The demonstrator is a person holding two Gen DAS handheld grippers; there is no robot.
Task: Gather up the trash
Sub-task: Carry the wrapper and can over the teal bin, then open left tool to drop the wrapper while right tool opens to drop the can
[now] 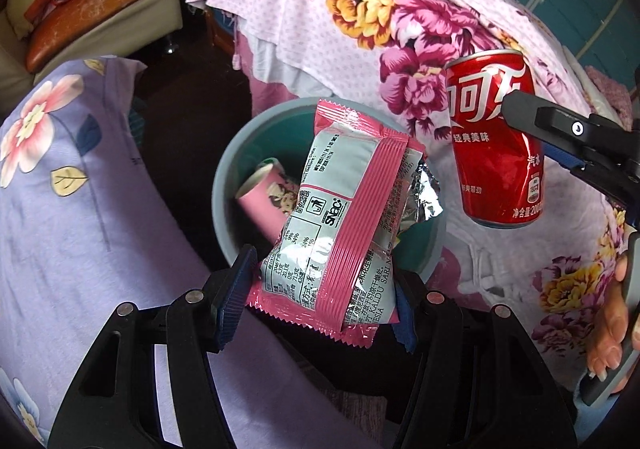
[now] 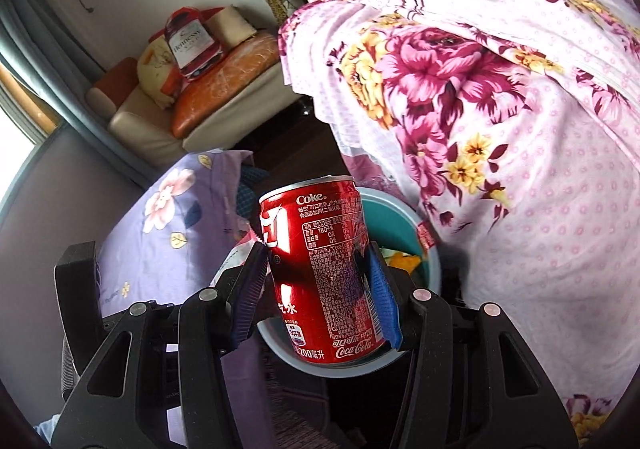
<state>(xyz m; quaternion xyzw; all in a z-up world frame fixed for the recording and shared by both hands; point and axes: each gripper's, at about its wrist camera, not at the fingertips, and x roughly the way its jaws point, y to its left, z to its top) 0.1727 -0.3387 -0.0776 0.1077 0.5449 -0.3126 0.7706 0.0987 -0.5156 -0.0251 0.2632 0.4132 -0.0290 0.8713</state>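
Note:
My left gripper (image 1: 320, 289) is shut on a pink and silver snack wrapper (image 1: 340, 217) and holds it above a grey-blue trash bin (image 1: 224, 185). The bin holds a pink paper cup (image 1: 268, 197) and crumpled foil (image 1: 424, 193). My right gripper (image 2: 316, 281) is shut on a red Coca-Cola can (image 2: 324, 273), upright, held over the bin's rim (image 2: 404, 209). In the left wrist view the can (image 1: 496, 137) hangs to the right of the bin, pinched by the right gripper's fingers (image 1: 560, 129).
A pink floral quilt (image 1: 400, 17) covers furniture behind and right of the bin. A lilac floral cloth (image 1: 80, 189) lies to the left. A sofa (image 2: 192, 101) with cushions and a red Hennessy bag (image 2: 192, 45) stands at the back left. Dark floor lies between.

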